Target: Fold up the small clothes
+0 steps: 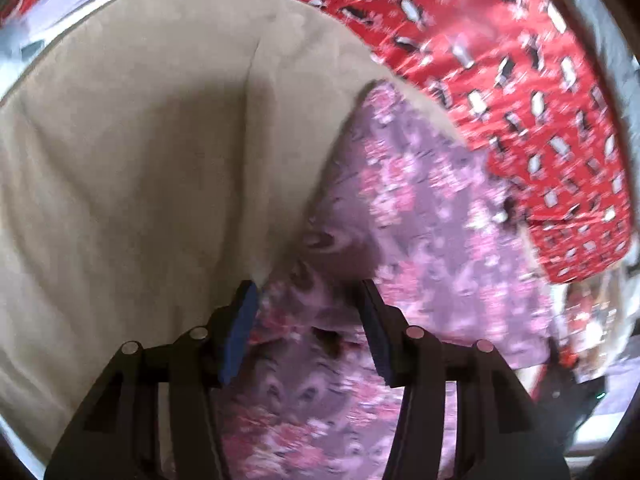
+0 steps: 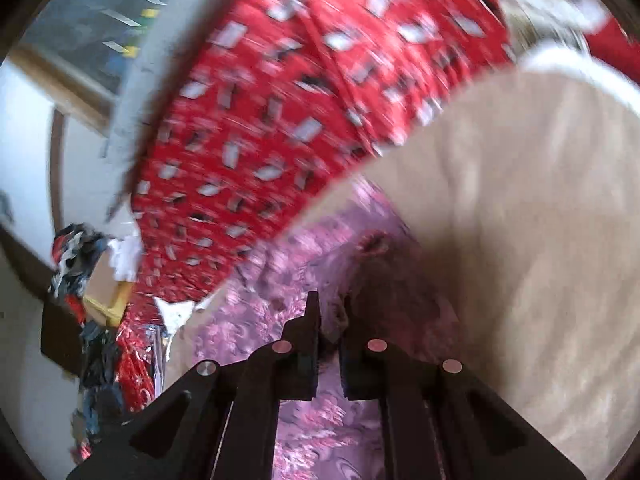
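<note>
Item one, far left: a plain beige soft-fabric garment (image 1: 132,152), spread flat and wide. In my left wrist view it fills the left half; its free edge runs diagonally from the upper right down toward my left gripper (image 1: 310,332).

Item two: pink and mauve floral patterned cloth (image 1: 420,216), the surface beneath the garment. Whether it is a bedspread or a desk cover I cannot tell.

Item three: my left gripper. Jaws apart, nothing between them but the floral cloth. The left blue pad sits just beside the beige hem, apparently not pinching it.

Item four, right of that: a red sheet printed with small black-and-white figures (image 1: 540,120), lying beyond the beige garment, well apart from both jaws.

Item five: my right gripper (image 2: 331,340). Jaws clenched nearly together; the pictures are too dark and blurred there to say whether a fold of cloth is nipped between them. In its view the beige garment (image 2: 520,220) lies to the right, its edge slanting up toward the red sheet (image 2: 280,120).

Item six, far edge of the right view: a jumble of dark and red items (image 2: 80,280), blurred.

Judgement: the beige hem lies between my two jaws, nearer the left, so the left is better placed to take that hem.
</note>
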Demonstrator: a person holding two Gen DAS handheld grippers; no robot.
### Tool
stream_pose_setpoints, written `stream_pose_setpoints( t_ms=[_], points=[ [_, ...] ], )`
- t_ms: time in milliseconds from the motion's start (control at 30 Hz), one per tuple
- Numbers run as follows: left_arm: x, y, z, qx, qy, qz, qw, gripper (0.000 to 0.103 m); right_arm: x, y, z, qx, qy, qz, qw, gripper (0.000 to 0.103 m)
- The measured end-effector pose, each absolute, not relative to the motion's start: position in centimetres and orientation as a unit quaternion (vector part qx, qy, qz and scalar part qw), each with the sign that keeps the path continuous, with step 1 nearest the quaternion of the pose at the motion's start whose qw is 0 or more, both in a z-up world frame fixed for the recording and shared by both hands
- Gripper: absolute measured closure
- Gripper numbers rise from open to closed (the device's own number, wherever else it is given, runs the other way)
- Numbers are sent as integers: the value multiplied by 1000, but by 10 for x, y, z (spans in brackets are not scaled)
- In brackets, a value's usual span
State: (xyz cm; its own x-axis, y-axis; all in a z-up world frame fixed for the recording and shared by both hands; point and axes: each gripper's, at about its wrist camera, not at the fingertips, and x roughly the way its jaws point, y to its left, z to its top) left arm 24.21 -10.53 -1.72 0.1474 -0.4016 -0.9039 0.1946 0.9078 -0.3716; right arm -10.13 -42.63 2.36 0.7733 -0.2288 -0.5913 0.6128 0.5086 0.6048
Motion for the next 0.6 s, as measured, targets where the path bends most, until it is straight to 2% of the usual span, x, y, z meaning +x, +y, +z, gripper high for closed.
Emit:
stream_pose_setpoints(
  t_ms=[33,67,100,133,167,200,300,367,433,467,567,600],
  points=[
    [242,-107,-22,-73,630,-194,749,54,-93,-431,10,422,277,-264,821,94],
    [241,-107,-24,-69,634,-193,745,54,-86,-438,-8,425,343,-268,794,89],
    [238,-106,-22,-68,633,-196,746,54,-84,-440,-19,426,381,-270,775,94],
    [234,-105,-19,-64,630,-200,748,54,-91,-437,-12,423,359,-268,787,96],
    [228,-106,-13,-61,618,-201,758,54,-96,-432,1,401,347,-285,798,87],
    [219,-108,-6,-44,608,-209,764,54,-100,-427,13,376,337,-298,810,85],
    [191,-123,-1,13,587,-232,776,53,-107,-413,27,355,312,-266,840,84],
    [176,-138,-12,59,584,-235,775,52,-102,-408,11,346,353,-250,833,83],
    [162,-154,-31,116,589,-229,766,50,-90,-408,-21,338,439,-240,797,88],
    [154,-156,-28,130,566,-224,783,50,-96,-406,-18,334,418,-241,809,89],
    [139,-153,-22,145,568,-233,776,50,-105,-401,-5,357,435,-223,796,84],
    [134,-150,-23,146,579,-234,768,50,-107,-397,-6,355,452,-211,791,75]
  ],
)
